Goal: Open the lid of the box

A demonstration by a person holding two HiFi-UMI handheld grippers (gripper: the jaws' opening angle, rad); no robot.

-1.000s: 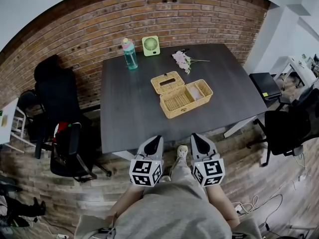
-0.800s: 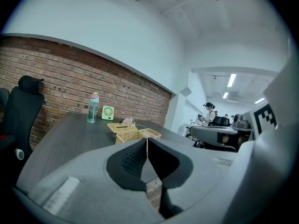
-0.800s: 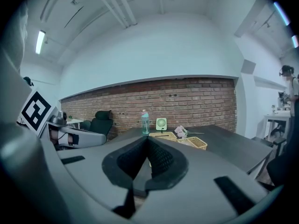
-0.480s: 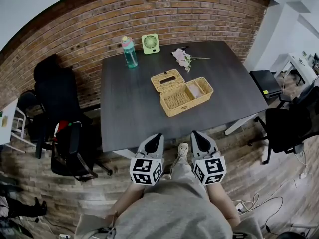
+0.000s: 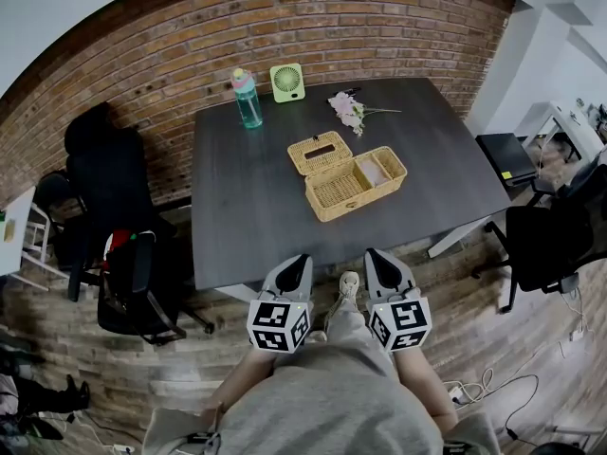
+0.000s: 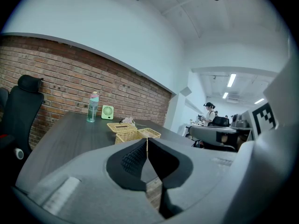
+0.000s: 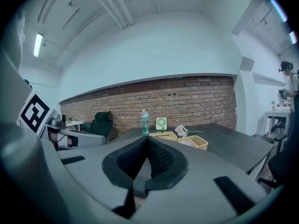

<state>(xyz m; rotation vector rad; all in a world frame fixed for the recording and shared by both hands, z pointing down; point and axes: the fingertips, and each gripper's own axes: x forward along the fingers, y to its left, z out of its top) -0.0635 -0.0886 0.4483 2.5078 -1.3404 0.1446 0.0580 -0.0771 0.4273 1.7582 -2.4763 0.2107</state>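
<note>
Your left gripper [image 6: 146, 146] has its jaws clenched tip to tip with nothing between them, and your right gripper [image 7: 148, 146] is closed the same way, equally empty. You hold the pair side by side in front of your body, their tips about at the near edge of the dark table [image 5: 237, 226] and touching nothing on it. The wicker box [image 5: 353, 186] sits near the middle of the tabletop, well apart from both grippers. Its lid [image 5: 320, 154] is already swung back, lying flat on the table against the box's far left side, slot facing up. Both compartments of the box stand open, and something pale lies in the right-hand one. Beyond the box, toward the brick wall [image 5: 285, 27], stand a teal water bottle [image 5: 246, 100] and a small green desk fan [image 5: 287, 84], with a sprig of pink flowers [image 5: 349, 112] lying to their right. A black office chair [image 5: 104, 173] stands off the table's left side.
</note>
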